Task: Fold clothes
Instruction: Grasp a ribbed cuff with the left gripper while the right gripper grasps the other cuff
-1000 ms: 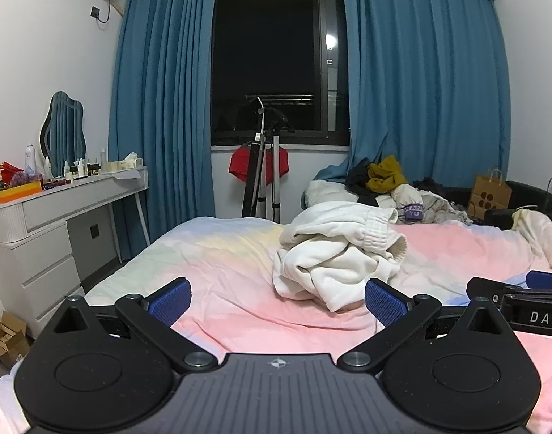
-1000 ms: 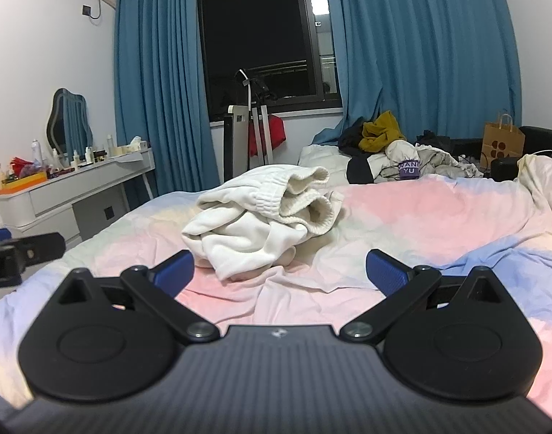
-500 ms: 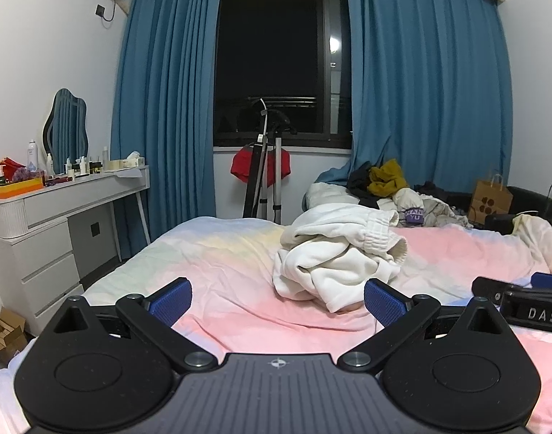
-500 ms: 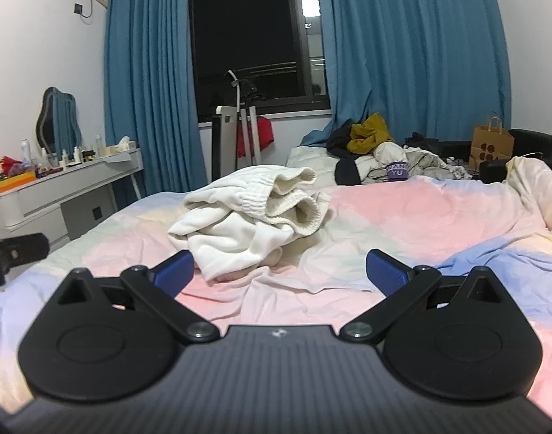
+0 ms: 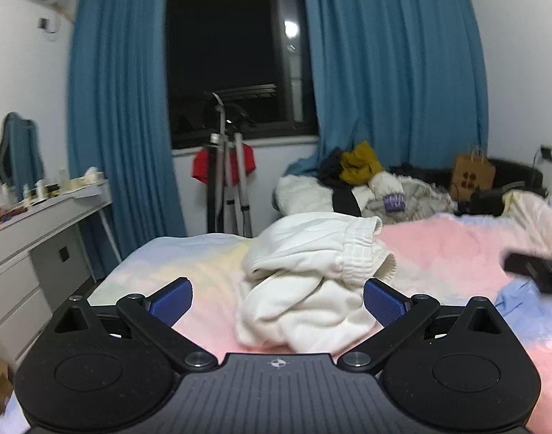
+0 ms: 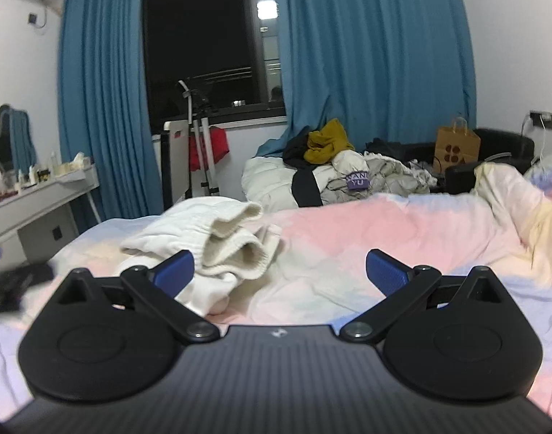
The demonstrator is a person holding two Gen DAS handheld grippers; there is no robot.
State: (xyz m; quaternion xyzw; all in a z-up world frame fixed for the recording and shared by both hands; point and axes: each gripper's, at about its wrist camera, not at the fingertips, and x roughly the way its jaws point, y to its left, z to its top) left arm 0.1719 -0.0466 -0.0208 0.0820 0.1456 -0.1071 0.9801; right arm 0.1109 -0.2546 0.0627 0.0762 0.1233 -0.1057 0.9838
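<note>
A crumpled white garment (image 5: pixel 312 278) with a ribbed elastic waistband lies in a heap on the pastel pink, yellow and blue bedspread (image 5: pixel 442 253). My left gripper (image 5: pixel 277 302) is open and empty, its blue pads close in front of the heap. In the right wrist view the same garment (image 6: pixel 211 242) lies left of centre. My right gripper (image 6: pixel 279 276) is open and empty, its left pad (image 6: pixel 174 275) near the garment's edge. The right gripper shows blurred at the left view's right edge (image 5: pixel 536 271).
A pile of mixed clothes (image 6: pixel 334 170) lies beyond the far end of the bed. A white dresser (image 5: pixel 30 238) with bottles stands at left. A tripod (image 5: pixel 225 181), blue curtains (image 5: pixel 384 72), a dark window and a brown paper bag (image 6: pixel 457 144) are behind.
Both grippers have moved forward and closer to the white garment, which now looms larger. The right gripper has shifted right, so the garment sits further left in its view. Both stay open.
</note>
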